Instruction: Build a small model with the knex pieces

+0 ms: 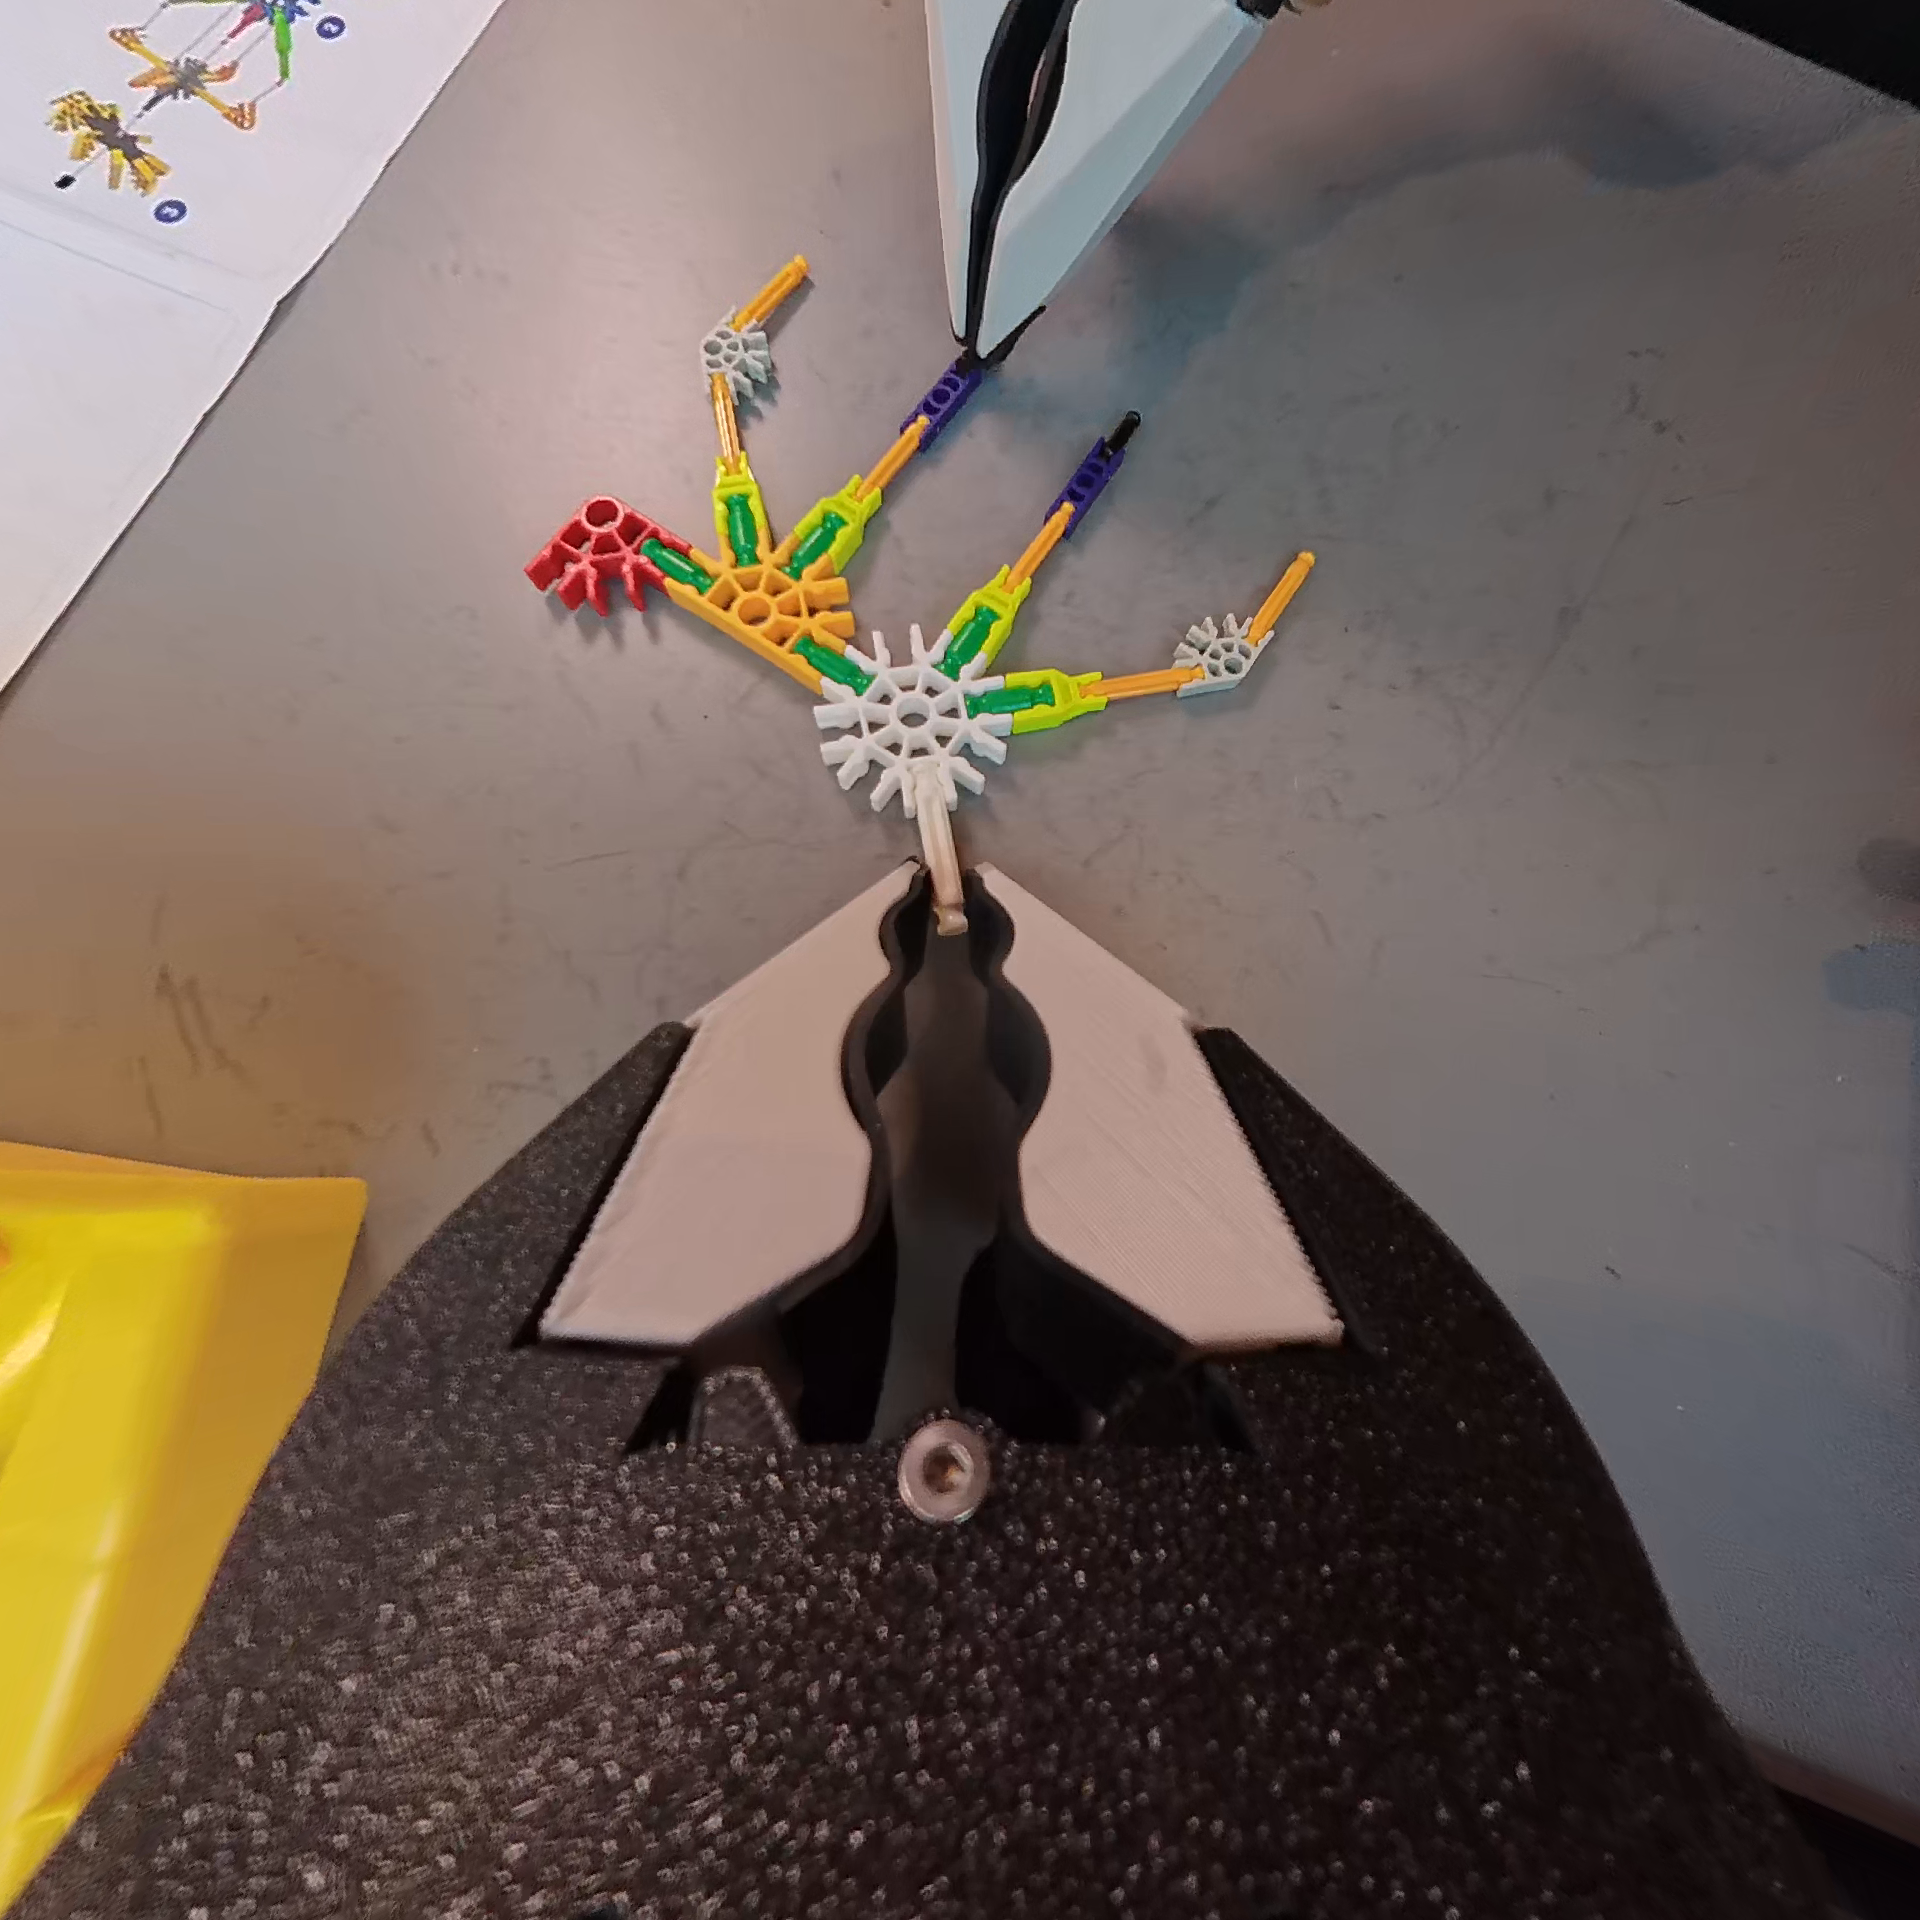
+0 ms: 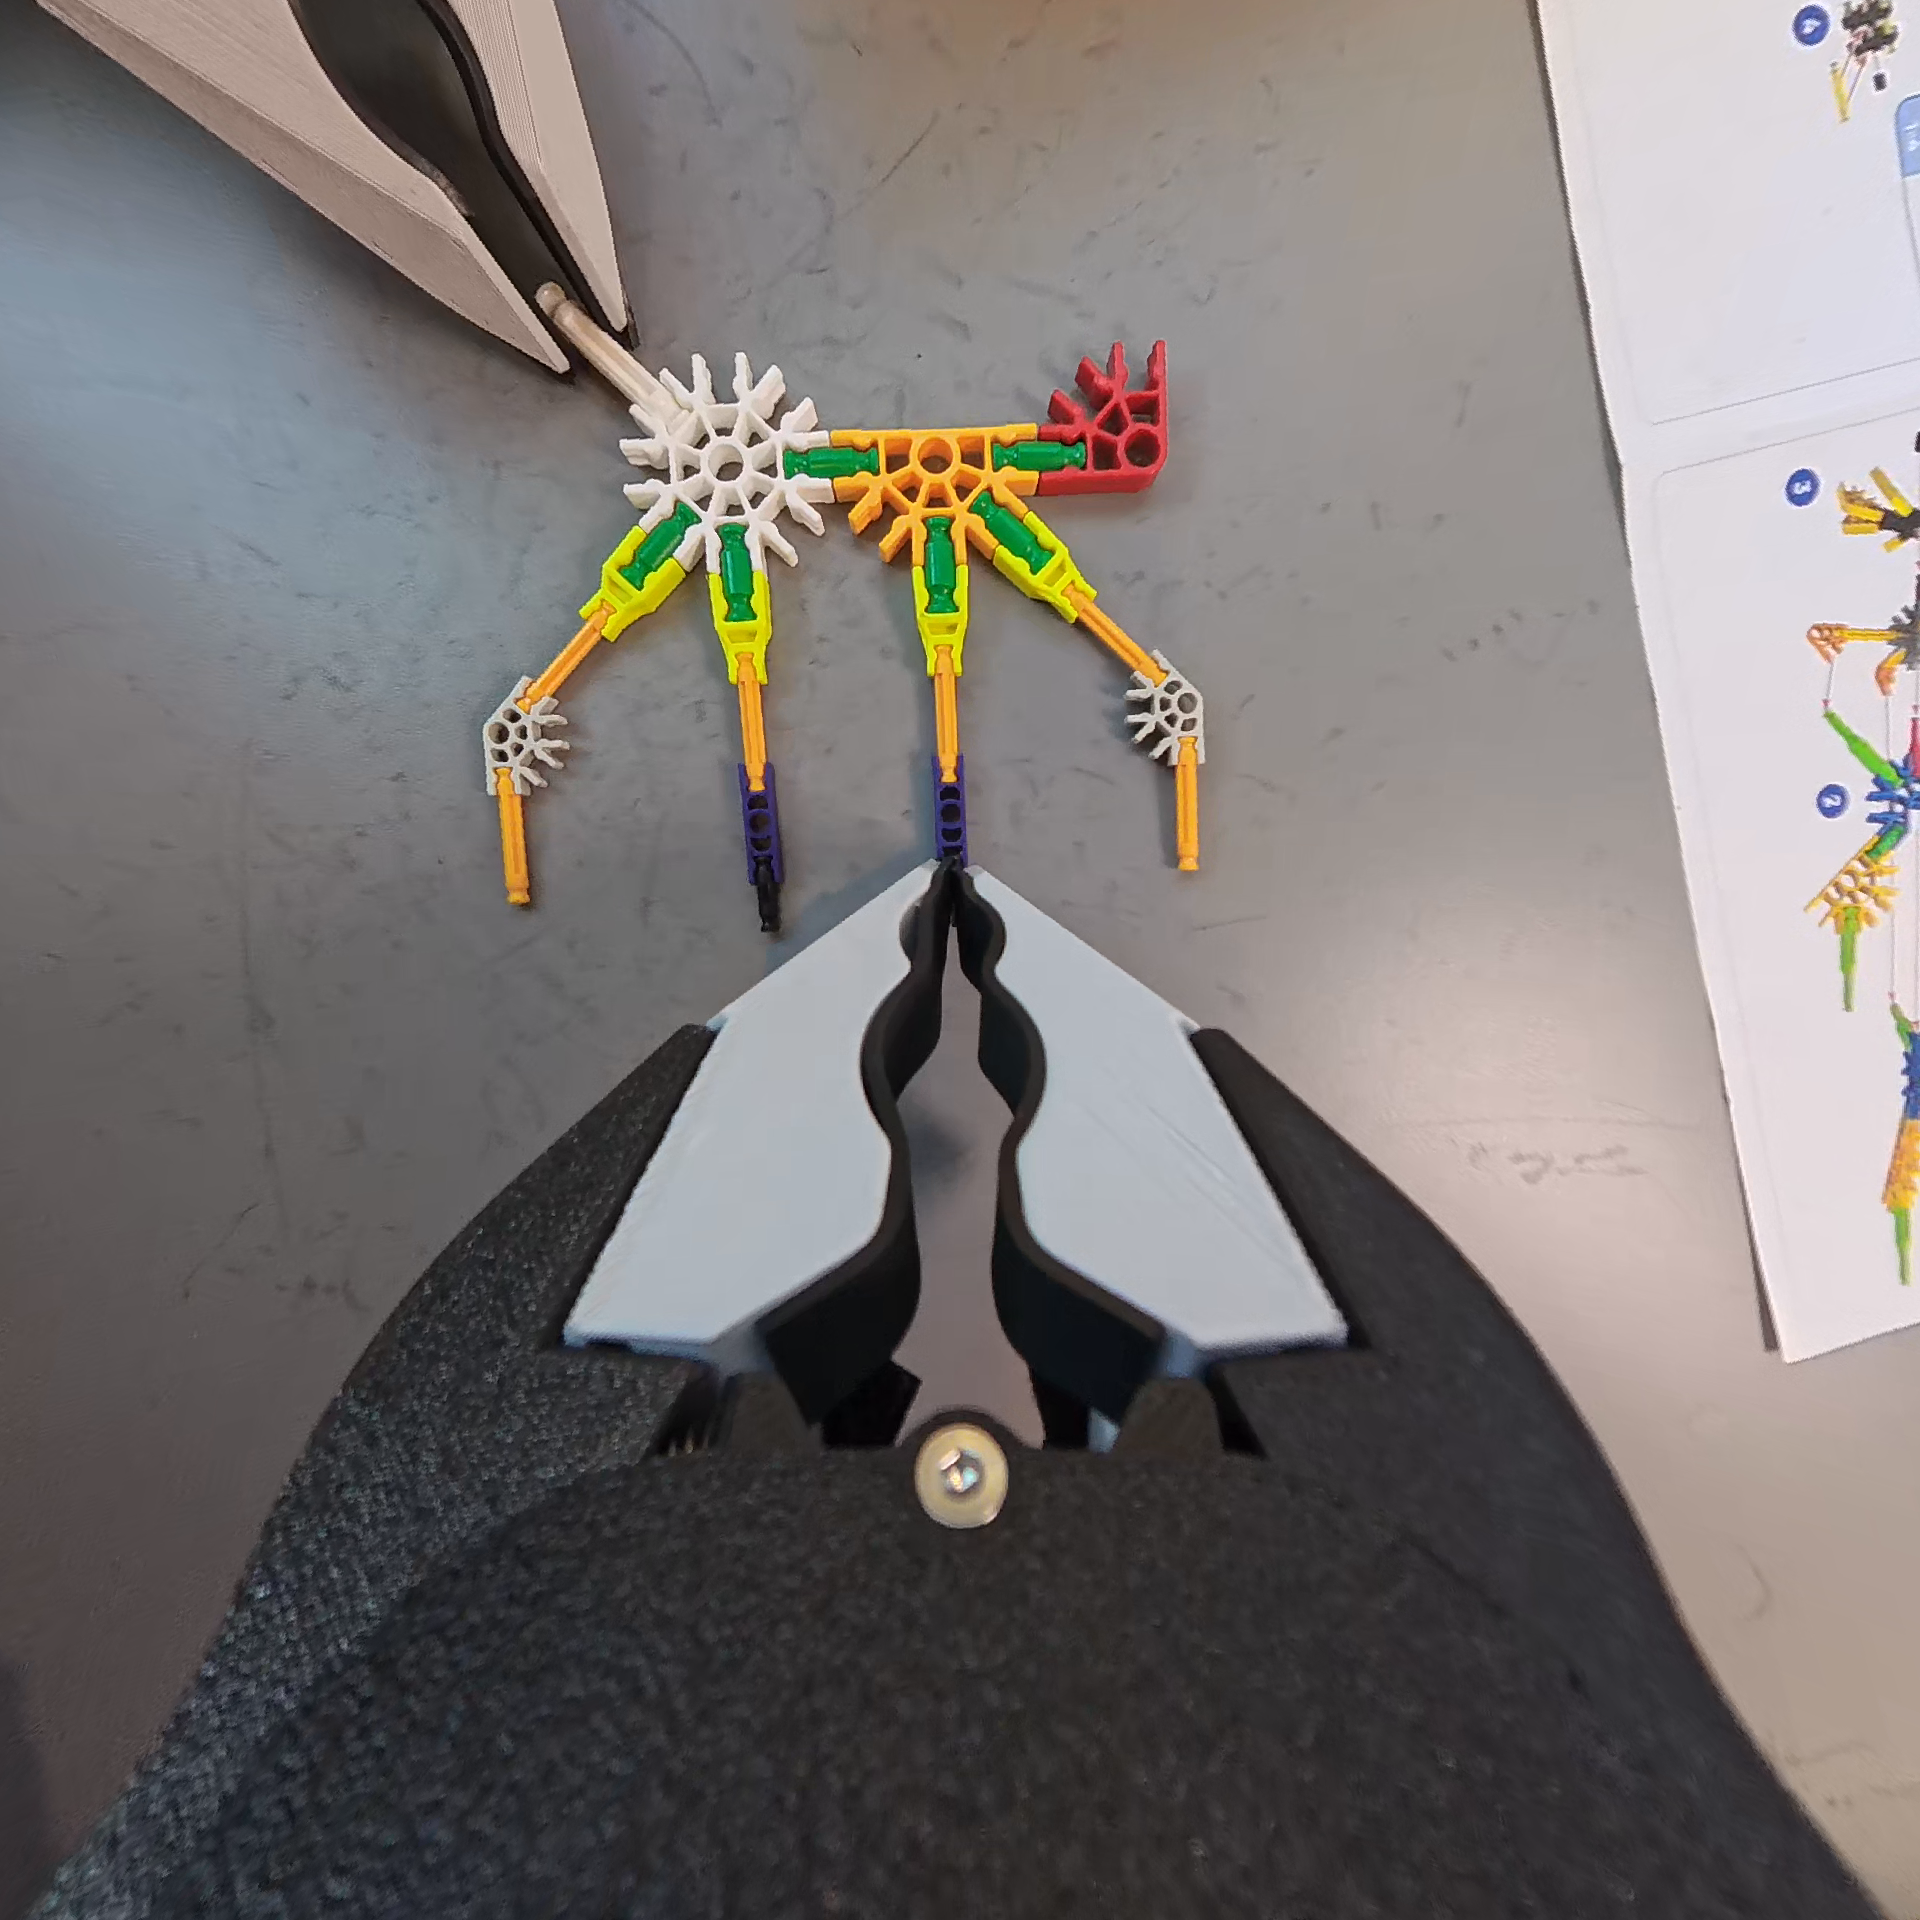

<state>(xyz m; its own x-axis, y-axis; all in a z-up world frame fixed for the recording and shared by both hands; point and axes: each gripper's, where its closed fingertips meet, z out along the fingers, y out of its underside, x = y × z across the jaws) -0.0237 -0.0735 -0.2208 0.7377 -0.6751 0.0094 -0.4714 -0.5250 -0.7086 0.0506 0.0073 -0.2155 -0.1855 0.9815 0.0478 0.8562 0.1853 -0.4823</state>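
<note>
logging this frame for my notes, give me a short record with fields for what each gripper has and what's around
surface: grey table
model: flat toy figure of rods and connectors
left gripper: jaws shut on pale rod plugged into white connector
right gripper: jaws shut at the end of purple connector
other leg: purple connector with black rod, free
paper: instruction sheet, at table edge
other: yellow bag beside left gripper

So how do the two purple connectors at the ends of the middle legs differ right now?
The purple connector in front of the right gripper meets the tips of the shut fingers; any black rod in it is hidden. The other purple connector lies free on the table, a short black rod sticking out of its end. Both sit on orange rods of the same flat toy figure.
</note>
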